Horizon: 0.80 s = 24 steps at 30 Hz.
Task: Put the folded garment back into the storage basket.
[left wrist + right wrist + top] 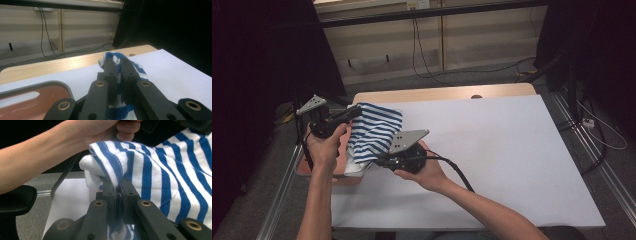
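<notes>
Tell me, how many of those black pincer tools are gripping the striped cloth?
2. The left gripper pinches the striped towel at its upper edge; the right gripper clamps its lower edge, above the tray.

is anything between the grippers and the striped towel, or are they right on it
Nothing stands between them. The left gripper and the right gripper each have their jaws shut directly on the blue and white striped towel, holding it up above the tray.

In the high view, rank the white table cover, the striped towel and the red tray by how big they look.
1. white table cover
2. striped towel
3. red tray, though the towel and a hand hide most of it, so its rank is unsure.
</notes>
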### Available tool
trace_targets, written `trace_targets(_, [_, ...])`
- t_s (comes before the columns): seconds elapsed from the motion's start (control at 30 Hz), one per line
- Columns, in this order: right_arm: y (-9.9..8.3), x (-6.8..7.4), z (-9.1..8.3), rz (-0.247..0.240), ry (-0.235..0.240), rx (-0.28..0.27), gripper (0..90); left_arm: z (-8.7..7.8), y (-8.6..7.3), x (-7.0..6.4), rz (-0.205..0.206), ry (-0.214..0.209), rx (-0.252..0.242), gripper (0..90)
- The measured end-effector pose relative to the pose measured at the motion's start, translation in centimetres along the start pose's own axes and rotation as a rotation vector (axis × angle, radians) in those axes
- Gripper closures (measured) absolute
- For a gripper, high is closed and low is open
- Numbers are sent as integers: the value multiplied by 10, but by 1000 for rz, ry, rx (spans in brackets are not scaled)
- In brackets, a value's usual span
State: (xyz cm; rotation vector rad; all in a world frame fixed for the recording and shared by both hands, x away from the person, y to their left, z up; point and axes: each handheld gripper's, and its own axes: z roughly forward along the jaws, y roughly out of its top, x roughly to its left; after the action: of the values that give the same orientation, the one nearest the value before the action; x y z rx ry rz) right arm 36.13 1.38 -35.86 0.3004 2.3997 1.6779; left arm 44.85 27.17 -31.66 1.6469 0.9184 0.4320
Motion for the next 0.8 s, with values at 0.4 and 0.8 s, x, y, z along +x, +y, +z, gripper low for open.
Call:
trace_targets(0.4, [7, -11, 8, 11, -13, -9, 843, -4, 12, 9, 2, 33, -18, 852])
trace_targets(0.8, [14, -16, 23, 17, -6, -18, 843, -12, 11, 22, -6, 70, -32, 853])
